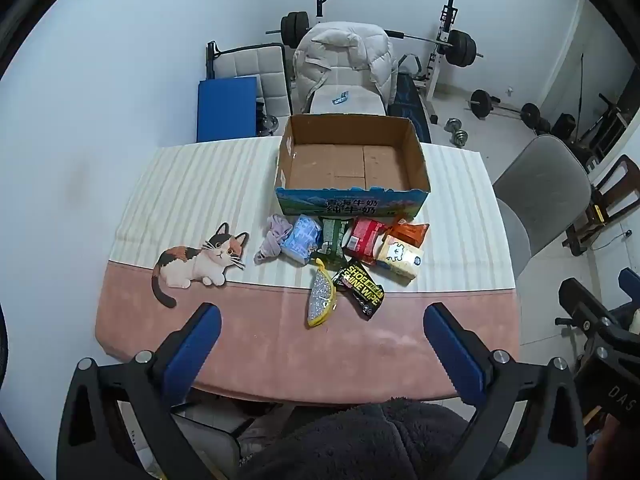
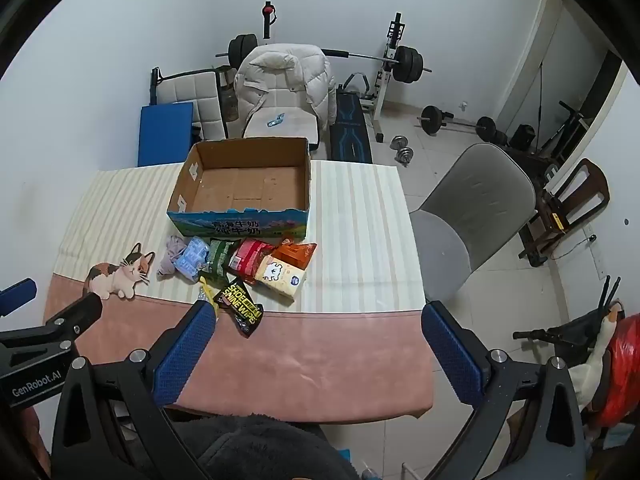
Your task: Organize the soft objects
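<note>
**Both grippers spread wide over the table, soft goods piled before the box**

A home gym room with white walls; a table (image 1: 280,344) with a pink-and-striped cloth fills the middle of both views.

The left gripper (image 1: 322,322) sits at the bottom of the left view, fingers (image 1: 196,344) released and far apart, holding nothing, over the pink band at the table's near edge. The right gripper (image 2: 320,322) is the same in the right view: fingers (image 2: 450,350) released, empty, low in the frame. Its left finger overlaps the yellow pouch (image 1: 320,298) in that view; whether they touch cannot be told.

Just above centre, the pile lies on the cloth: the yellow pouch nearest, beside the black wipe pack (image 1: 362,286). Behind them, left to right, a grey cloth (image 1: 274,236), a blue pack (image 1: 302,238), a green pack (image 1: 334,238), a red pack (image 1: 366,236), an orange pack (image 1: 408,232) and a tissue pack (image 1: 400,260), crowded together and overlapping.

Just behind the pile, at frame centre, stands the open box (image 1: 352,200), nothing visible inside it.

A cat print (image 1: 198,262) marks the cloth at centre left. A grey chair (image 1: 540,196) is at the right, a jacket (image 1: 344,52) drapes a chair behind the box, and a barbell (image 1: 460,46) sits at upper right.
</note>
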### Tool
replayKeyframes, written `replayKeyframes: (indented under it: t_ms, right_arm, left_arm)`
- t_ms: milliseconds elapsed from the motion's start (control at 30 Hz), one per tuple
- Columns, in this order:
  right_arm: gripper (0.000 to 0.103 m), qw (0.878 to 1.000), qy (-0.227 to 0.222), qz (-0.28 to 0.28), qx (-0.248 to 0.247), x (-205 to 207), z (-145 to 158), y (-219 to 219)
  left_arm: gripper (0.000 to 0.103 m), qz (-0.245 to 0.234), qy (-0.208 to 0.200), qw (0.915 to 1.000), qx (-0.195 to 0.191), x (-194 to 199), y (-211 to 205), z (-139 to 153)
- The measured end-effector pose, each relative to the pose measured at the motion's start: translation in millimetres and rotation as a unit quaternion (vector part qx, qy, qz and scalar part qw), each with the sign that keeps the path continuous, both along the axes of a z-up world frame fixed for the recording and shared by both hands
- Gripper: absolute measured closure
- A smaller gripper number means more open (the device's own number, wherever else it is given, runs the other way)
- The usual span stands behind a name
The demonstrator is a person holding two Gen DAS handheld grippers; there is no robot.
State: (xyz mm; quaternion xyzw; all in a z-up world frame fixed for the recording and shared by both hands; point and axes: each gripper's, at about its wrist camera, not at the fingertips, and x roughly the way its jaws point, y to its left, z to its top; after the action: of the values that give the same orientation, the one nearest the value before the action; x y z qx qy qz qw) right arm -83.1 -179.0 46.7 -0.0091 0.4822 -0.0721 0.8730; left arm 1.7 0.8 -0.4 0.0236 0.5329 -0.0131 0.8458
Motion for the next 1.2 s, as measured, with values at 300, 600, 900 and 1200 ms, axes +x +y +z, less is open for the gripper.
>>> replayKeyframes:
  t_ms: [300, 600, 900, 1200]
  right_arm:
    - [0.000, 1.000, 0.011, 0.008, 0.014, 5.0, -11.1, 0.4]
    - [0.000, 1.000, 0.011, 0.013, 0.011, 7.3, -8.0, 4.8]
    - [0.000, 1.000, 0.010, 0.013, 0.010, 9.5, -8.6, 7.4]
    - [0.000, 1.000, 0.011, 0.011, 0.010, 12.2, -8.9, 12.2]
  left_arm:
    - [0.000, 0.000, 0.001, 1.0000, -0.005, 2.6, 6.0, -6.5]
    - [0.000, 0.002, 0.001, 1.0000, -0.001, 3.1, 7.6, -9.6]
    - [0.000, 0.006, -0.004, 1.0000, -0.002, 2.0, 8.3, -8.9]
    - [0.000, 0.005, -0.007, 1.0000, -0.002, 4.6, 13.5, -3.7]
